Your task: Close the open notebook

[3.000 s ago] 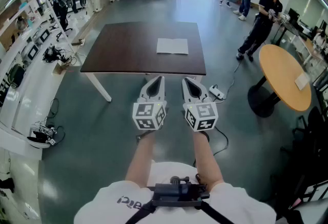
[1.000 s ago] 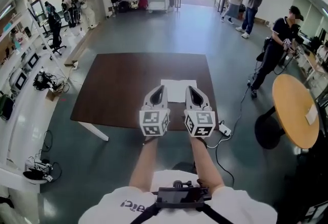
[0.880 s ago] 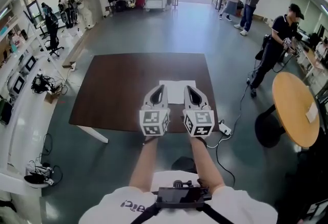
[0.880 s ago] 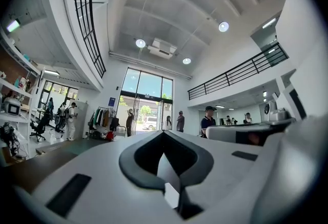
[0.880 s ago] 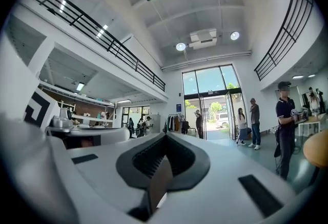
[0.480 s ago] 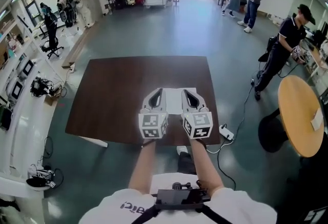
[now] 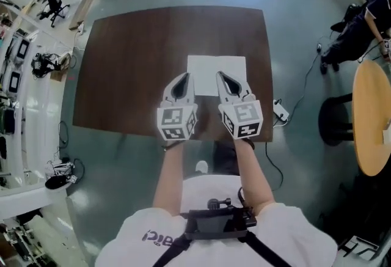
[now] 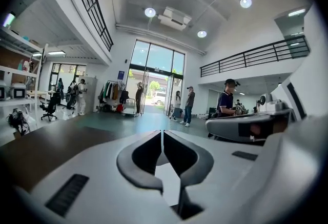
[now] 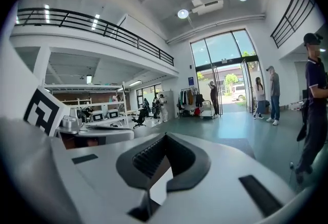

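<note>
An open white notebook (image 7: 215, 70) lies flat on the dark brown table (image 7: 128, 64), near its front right part. My left gripper (image 7: 184, 75) and right gripper (image 7: 221, 74) hover side by side over the notebook's near edge, both shut with nothing between the jaws. In the left gripper view the jaws (image 8: 162, 133) meet at the tips, with white paper (image 8: 165, 187) showing through the gap below. The right gripper view shows its jaws (image 9: 165, 138) closed too, a patch of the white page (image 9: 160, 189) beneath. Both grippers point almost level, out across the hall.
A round wooden table (image 7: 374, 119) stands at the right, with a person (image 7: 360, 21) beside it. A power strip and cable (image 7: 281, 114) lie on the floor by the table's right edge. White benches with equipment (image 7: 18, 76) line the left wall.
I have walked up to the table; both grippers moved forward and down together, from short of the table to over the notebook's near edge. Both stayed shut.
</note>
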